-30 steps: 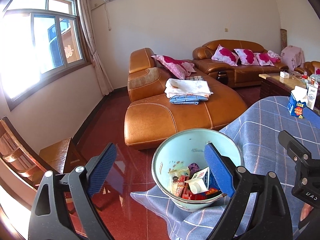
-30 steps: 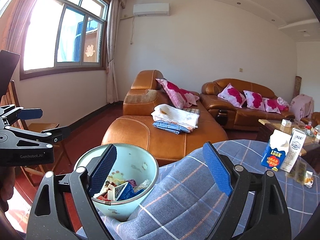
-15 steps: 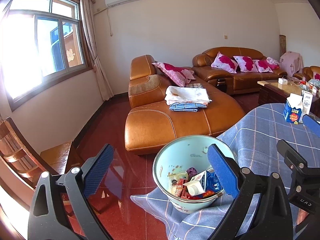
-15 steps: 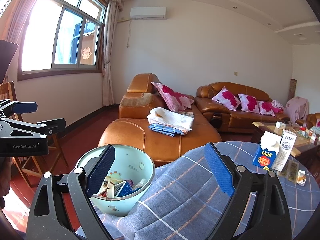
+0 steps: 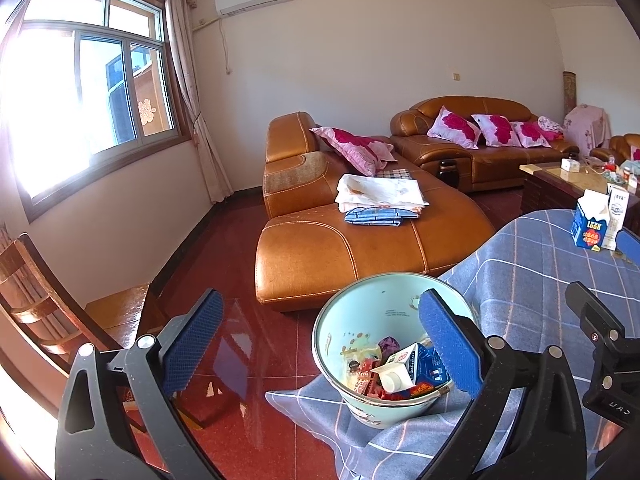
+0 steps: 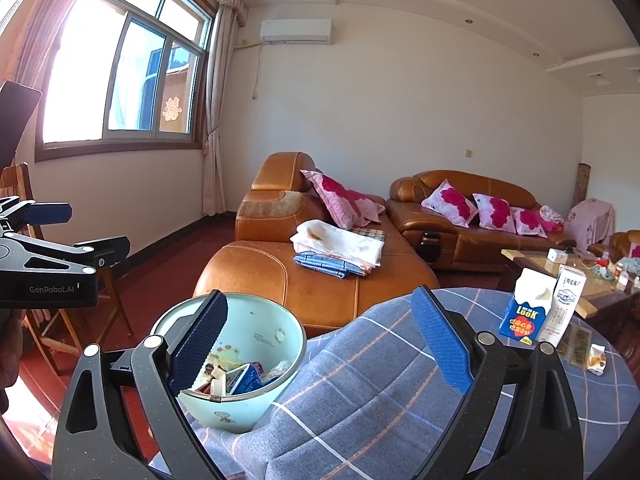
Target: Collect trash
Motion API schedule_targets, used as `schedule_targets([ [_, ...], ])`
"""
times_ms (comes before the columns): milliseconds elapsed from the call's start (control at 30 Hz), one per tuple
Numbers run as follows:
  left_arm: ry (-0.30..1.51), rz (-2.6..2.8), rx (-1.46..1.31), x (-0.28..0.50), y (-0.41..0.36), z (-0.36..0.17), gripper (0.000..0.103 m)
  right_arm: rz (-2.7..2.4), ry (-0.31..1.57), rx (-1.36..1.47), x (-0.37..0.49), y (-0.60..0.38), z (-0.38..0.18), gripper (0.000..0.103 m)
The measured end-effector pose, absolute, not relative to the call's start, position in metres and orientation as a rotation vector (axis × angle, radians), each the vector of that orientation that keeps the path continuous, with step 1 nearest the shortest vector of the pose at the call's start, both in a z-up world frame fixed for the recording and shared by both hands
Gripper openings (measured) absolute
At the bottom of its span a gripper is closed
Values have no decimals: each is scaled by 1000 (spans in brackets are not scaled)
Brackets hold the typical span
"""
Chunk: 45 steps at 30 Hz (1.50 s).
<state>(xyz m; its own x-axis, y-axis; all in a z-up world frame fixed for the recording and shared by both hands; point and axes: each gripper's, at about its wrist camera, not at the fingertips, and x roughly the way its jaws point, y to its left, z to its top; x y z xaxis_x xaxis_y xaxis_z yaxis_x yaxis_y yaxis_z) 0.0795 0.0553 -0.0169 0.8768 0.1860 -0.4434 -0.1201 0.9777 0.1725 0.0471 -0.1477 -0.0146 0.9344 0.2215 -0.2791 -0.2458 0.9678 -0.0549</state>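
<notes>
Trash bin (image 5: pixel 362 332), two cartons (image 6: pixel 540 310) on table (image 6: pixel 360 380), two sofas (image 6: pixel 320 276)

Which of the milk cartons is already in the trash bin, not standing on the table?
The white carton with the round cap, lying tipped among wrappers inside the pale blue bin. The blue LOOK carton and the white carton beside it stand upright on the checked tablecloth.

Opening wider on the left gripper (image 5: pixel 320 352), jaws spreading with nothing between the pads. Milk carton (image 5: pixel 402 372) now lower in the pale blue bin (image 5: pixel 400 292), settled among the wrappers. Both views tipped up, more ceiling showing.
</notes>
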Motion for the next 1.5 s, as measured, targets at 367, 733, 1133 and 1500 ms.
schedule_targets([
  [367,475,161,147,78,53,-17,96,234,278,-88,46,-150,-15,92],
  [733,477,168,157,78,53,-17,97,222,273,-98,44,-149,-15,94],
  [1133,489,168,179,82,47,-17,97,203,267,-98,44,-152,-14,95],
  [1500,486,170,216,82,40,-20,97,201,266,-101,43,-154,-14,96],
])
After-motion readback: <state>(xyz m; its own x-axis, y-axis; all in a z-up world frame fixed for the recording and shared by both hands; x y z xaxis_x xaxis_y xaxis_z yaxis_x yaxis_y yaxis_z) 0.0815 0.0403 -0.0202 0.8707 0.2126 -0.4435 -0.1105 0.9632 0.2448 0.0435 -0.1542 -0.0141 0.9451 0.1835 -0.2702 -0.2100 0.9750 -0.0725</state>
